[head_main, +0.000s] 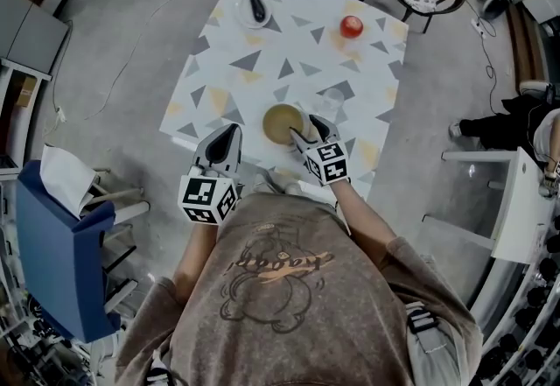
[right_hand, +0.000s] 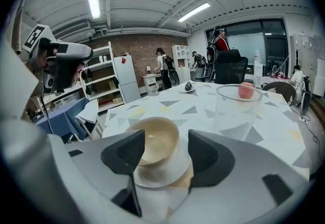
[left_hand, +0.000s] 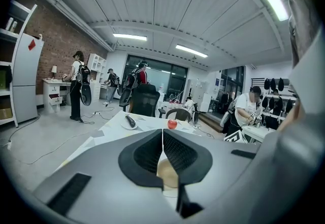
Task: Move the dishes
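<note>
Tan round bowl (right_hand: 156, 136) sits on a white saucer (right_hand: 167, 176), directly ahead of the right gripper (right_hand: 166, 149) and low between its jaws. Right gripper released: jaws stand apart, one on either side of the bowl. Its right jaw is clear of the bowl. Its left jaw overlaps the rim in its own view; contact cannot be told. Nothing is clasped.

Clear drinking glass (right_hand: 238, 108) stands upright just beyond the right jaw. Red apple (right_hand: 246, 90) lies farther out, past the glass. Small white plate carrying a dark object (right_hand: 189, 87) is well beyond the bowl, toward the far edge.

Left gripper (left_hand: 163, 141) clenched: jaws meet along a closed seam with nothing between them. The bowl shows just ahead of and below its tips.

Both grippers hang over the near edge of the white tablecloth with grey and yellow triangles (head_main: 262, 69).
</note>
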Action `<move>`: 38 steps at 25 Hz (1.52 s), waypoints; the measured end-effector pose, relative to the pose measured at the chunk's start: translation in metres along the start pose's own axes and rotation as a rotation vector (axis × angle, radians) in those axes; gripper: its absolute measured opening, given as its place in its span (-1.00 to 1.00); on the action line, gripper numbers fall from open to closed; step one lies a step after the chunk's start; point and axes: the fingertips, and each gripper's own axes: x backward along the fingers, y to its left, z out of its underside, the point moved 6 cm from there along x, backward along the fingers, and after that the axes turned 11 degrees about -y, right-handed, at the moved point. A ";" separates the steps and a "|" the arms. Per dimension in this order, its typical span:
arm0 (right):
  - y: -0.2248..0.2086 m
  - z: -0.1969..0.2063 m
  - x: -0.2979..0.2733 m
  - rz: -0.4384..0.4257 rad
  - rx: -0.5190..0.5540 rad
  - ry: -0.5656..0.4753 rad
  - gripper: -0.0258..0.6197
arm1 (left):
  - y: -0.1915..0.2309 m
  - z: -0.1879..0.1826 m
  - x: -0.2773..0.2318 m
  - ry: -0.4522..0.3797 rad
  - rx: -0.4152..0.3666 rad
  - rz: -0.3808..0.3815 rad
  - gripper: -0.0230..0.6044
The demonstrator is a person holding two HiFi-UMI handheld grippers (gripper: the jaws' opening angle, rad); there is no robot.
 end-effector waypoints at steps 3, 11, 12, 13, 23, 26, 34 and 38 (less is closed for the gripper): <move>-0.003 0.002 -0.008 0.004 -0.020 0.017 -0.18 | 0.004 -0.001 -0.001 0.002 -0.001 -0.006 -0.86; -0.010 0.010 -0.022 0.028 -0.054 0.077 -0.31 | 0.013 -0.003 -0.005 0.007 -0.003 -0.016 -0.86; -0.011 0.011 -0.023 0.030 -0.060 0.082 -0.34 | 0.014 -0.003 -0.005 0.007 -0.002 -0.018 -0.86; -0.011 0.012 -0.024 0.031 -0.063 0.087 -0.35 | 0.015 -0.003 -0.005 0.008 -0.002 -0.018 -0.86; -0.013 0.019 -0.029 0.068 -0.041 0.148 -0.56 | 0.019 -0.002 -0.009 0.016 0.002 -0.013 -0.86; -0.014 0.019 -0.030 0.081 -0.036 0.152 -0.67 | 0.020 -0.002 -0.011 0.018 0.003 -0.010 -0.86; -0.009 0.014 -0.032 0.075 -0.017 0.152 -0.81 | 0.022 -0.002 -0.010 0.017 0.003 -0.006 -0.86; -0.009 0.011 -0.031 0.068 -0.019 0.147 -0.82 | 0.023 -0.002 -0.009 0.018 0.004 -0.005 -0.86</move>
